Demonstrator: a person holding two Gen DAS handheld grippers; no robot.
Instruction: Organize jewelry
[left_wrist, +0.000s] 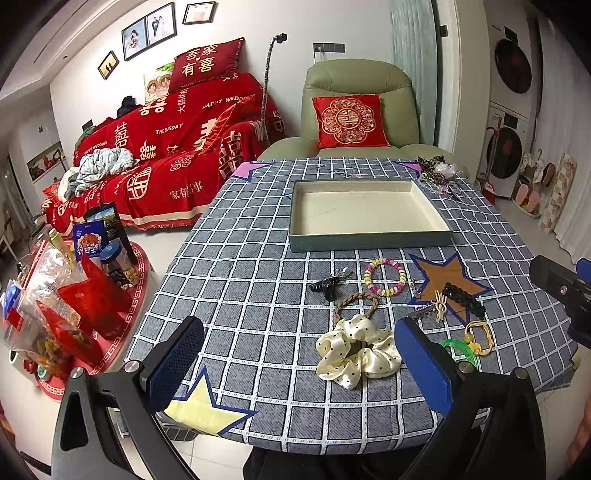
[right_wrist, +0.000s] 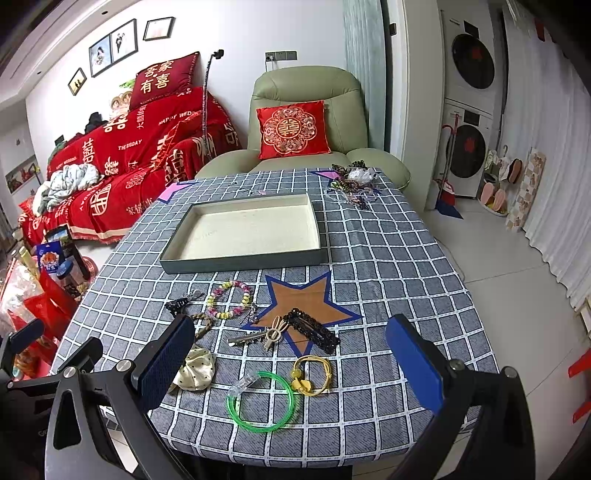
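Observation:
An empty shallow tray with a cream floor lies mid-table. In front of it lie a cream dotted scrunchie, a braided band, a bead bracelet, a black claw clip, a black barrette, a beige clip, a yellow hair tie and a green ring. My left gripper is open, above the near edge by the scrunchie. My right gripper is open, over the green ring and yellow tie.
A pile of more hair accessories sits at the table's far right corner. A green armchair stands behind the table, a red sofa to the left, and a red stool with snacks by the left edge.

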